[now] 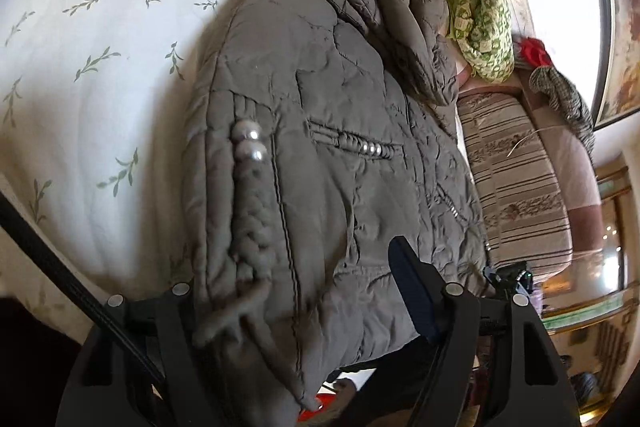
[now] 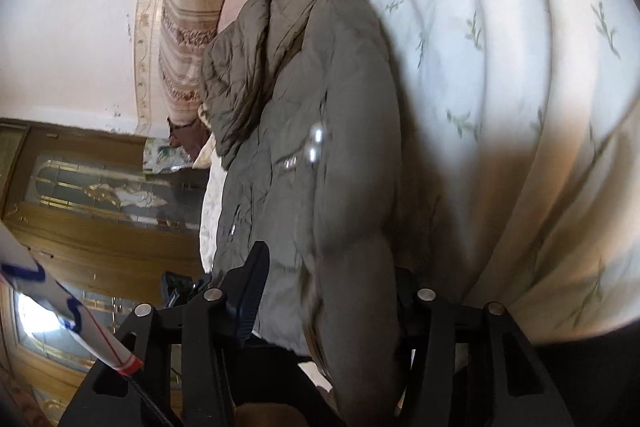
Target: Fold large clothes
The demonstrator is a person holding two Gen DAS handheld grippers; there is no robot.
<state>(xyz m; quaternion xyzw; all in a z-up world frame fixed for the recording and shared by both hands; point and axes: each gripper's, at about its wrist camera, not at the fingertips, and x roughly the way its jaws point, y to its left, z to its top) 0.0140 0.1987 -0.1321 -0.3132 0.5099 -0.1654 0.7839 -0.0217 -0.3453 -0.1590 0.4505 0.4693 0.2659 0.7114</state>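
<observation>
Both the left tongs [image 1: 304, 311] and right tongs [image 2: 332, 291] clamp the near hem of the olive-grey quilted puffer jacket [image 1: 320, 131], which lies along the white leaf-print bedspread's [image 1: 100, 27] edge

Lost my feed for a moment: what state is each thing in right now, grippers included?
Grey padded jacket: bunched and doubled over, lying on the bedspread, near edge between both grippers' fingers.
Left gripper: shut on the jacket.
Right gripper: shut on the jacket.
White leaf-print bedspread: spread out, rumpled.
Green patterned cloth: crumpled in a heap.
</observation>
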